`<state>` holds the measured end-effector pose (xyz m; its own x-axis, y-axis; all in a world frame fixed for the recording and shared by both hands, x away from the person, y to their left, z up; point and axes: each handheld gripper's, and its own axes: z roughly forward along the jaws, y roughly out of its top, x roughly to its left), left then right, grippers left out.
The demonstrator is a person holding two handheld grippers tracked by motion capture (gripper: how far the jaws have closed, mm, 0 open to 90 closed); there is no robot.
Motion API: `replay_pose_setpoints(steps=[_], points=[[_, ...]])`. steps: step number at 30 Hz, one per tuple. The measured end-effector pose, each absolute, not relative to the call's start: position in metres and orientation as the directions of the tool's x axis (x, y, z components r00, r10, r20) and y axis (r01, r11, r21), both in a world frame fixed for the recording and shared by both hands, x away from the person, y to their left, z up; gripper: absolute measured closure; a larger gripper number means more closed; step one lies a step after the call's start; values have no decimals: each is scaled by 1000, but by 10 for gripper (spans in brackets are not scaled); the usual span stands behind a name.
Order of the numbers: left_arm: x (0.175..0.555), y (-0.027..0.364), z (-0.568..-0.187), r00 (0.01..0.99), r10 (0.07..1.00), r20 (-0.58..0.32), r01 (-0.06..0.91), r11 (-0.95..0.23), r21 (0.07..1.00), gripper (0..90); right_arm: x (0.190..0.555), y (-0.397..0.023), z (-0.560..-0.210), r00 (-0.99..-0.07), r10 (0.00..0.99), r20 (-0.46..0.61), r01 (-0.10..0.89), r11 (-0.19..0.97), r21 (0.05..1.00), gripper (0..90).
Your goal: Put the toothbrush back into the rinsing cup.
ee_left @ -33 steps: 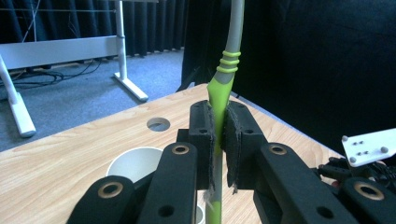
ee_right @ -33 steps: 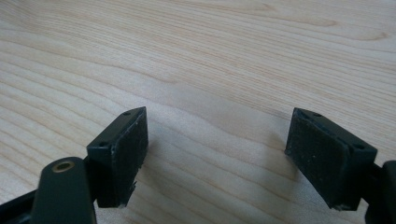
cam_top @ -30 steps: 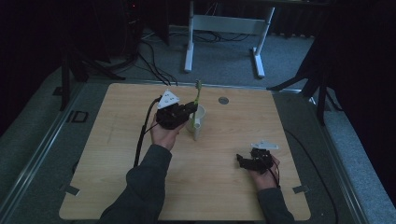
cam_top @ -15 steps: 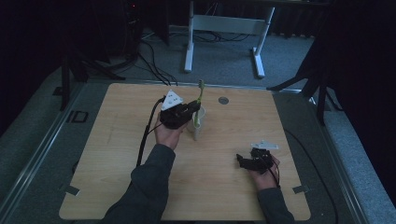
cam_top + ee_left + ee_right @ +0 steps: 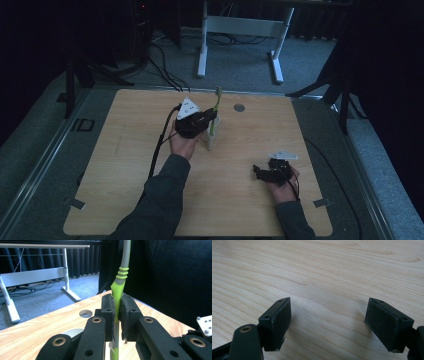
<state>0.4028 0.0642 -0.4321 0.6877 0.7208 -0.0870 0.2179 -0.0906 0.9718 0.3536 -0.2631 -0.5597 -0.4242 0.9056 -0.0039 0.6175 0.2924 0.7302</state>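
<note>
Left tongs [image 5: 117, 315] clenching slim green-and-grey plastic toothbrush [image 5: 119, 282], holding it upright in small pale cup [image 5: 211, 138] mid light wooden counter [image 5: 125, 150]. Right tongs [image 5: 328, 325] resting released on counter. Risking cup tipping if I'm tilting brush sideways.

Your high view is dim: the bench [image 5: 125, 150] is the one lit patch, and everything beyond its edges sinks into near black, with a cool bluish cast and some grain. No glare on the wood there. Your left gripper view is much brighter; light falls from the front and above, the green toothbrush [image 5: 119, 287] handle is crisp, while the near black arms at the bottom go soft. In your right gripper view the wood grain is evenly lit and sharp, soft shadows spread under both pads [image 5: 277, 322], and the nearest corners blur.
</note>
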Motion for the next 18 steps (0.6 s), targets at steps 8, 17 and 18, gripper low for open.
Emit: replay_pose_setpoints(steps=[8, 17, 18], points=[[406, 64, -435, 683, 726, -84, 221, -95, 971, 820, 354, -263, -560, -425, 905, -4, 617, 293, 730, 206], [408, 65, -437, 681, 727, -84, 226, -100, 969, 820, 354, -263, -560, -425, 905, -4, 617, 293, 730, 206], [408, 65, -437, 681, 728, -85, 227, -100, 969, 820, 354, -263, -560, -425, 905, -4, 617, 293, 730, 206]])
